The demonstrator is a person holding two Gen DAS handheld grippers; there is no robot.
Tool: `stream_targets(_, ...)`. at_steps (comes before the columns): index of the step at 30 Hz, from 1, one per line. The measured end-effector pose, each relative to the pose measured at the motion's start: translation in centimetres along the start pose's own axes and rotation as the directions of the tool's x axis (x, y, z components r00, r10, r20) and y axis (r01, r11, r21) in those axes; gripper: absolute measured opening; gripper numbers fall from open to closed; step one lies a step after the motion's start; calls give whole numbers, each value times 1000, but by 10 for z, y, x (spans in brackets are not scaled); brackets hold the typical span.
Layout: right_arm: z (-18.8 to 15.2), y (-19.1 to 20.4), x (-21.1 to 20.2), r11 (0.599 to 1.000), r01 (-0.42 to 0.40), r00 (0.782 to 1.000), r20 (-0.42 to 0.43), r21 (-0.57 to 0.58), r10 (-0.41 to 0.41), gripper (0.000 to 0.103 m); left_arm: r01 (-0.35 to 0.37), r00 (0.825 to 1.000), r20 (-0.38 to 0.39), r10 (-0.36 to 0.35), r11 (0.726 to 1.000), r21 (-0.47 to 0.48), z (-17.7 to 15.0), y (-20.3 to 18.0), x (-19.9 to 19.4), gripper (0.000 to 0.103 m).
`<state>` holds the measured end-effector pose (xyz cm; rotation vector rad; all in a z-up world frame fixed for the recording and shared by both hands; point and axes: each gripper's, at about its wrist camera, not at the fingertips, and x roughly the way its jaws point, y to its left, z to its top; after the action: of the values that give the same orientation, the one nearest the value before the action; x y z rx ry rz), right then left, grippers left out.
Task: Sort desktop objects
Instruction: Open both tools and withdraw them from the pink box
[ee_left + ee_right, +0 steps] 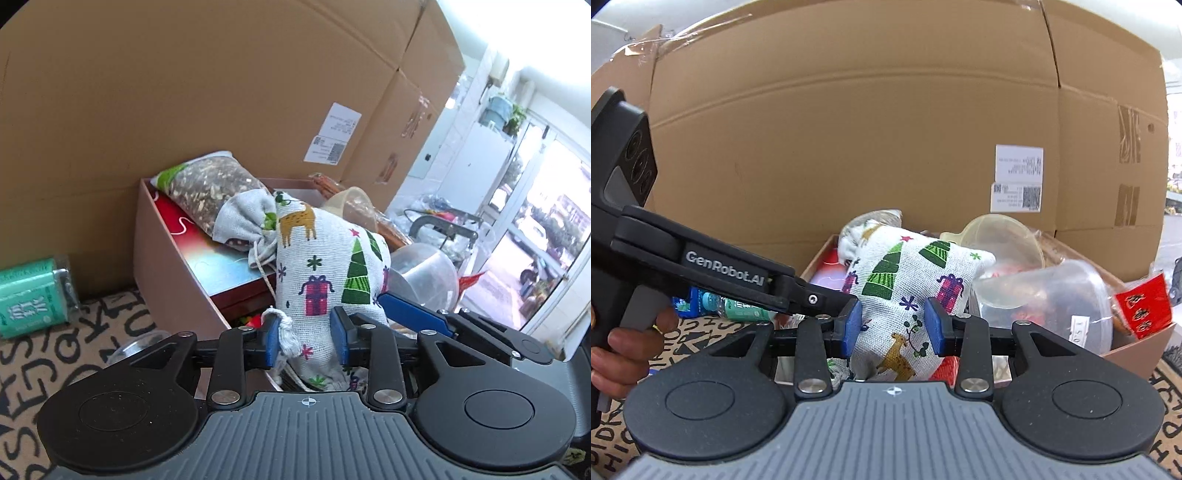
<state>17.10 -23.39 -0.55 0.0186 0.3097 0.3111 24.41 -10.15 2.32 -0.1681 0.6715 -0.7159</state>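
Observation:
A white fabric pouch (325,266) printed with trees, gifts and reindeer lies tilted over the open pinkish box (162,266). My left gripper (306,341) is shut on its lower end, one blue pad by the drawstring knot. My right gripper (893,328) is shut on the same pouch (905,280) from the other side, pads pressed into the cloth. In the left wrist view the right gripper's blue finger (406,314) reaches the pouch's right edge. In the right wrist view the left gripper (846,301) comes in from the left, held by a hand (624,354).
The box also holds a bag of grains (207,188), a smaller grey pouch (243,218), clear plastic bowls (1052,291) and a red packet (1141,306). A big cardboard carton (849,129) stands right behind. A green packet (29,299) lies on the lettered mat (55,354).

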Motion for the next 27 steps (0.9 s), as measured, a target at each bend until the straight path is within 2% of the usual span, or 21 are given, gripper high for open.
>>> stream_targets(9,-3,-5,-5,999,-5,1000,-1,34,5,45,-40,999,12,40,999,33,-3,-11,-7,41)
stream_targets(10,-3,-6,-6,999,-5,1000,0,38,5,50,-49,999,11,49,998,37,-4,-13,-10,45)
stream_targets(13,-6,-9,-14,998,13,1000,23,65,-15,83,-101,994,39,99,994,49,-6,-22,-26,63)
stream_targets(14,-6,-11,-20,997,20,999,37,81,-23,91,-124,991,58,121,991,44,-8,-26,-33,72)
stream_targets(15,-7,-13,-26,995,16,999,51,97,-21,93,-147,987,78,144,988,38,-10,-29,-41,81)
stream_targets(16,-7,-16,-33,994,5,998,61,112,-12,99,-174,980,98,171,984,31,-12,-32,-48,101)
stream_targets(17,-7,-19,-41,992,0,998,68,127,-9,103,-210,971,124,206,978,20,-15,-36,-56,103)
stream_targets(18,-7,-21,-48,991,6,997,72,134,-16,103,-221,966,143,217,975,17,-18,-38,-63,103)
stream_targets(21,-8,-24,-67,991,34,996,75,131,-44,103,-208,972,115,207,978,-1,-25,-44,-79,103)
stream_targets(24,-9,-27,-85,991,41,997,59,125,-49,103,-226,968,109,226,974,-14,-35,-56,-92,103)
stream_targets(27,-8,-26,-100,993,73,997,28,94,-76,103,-274,954,136,269,962,20,-50,-73,-102,103)
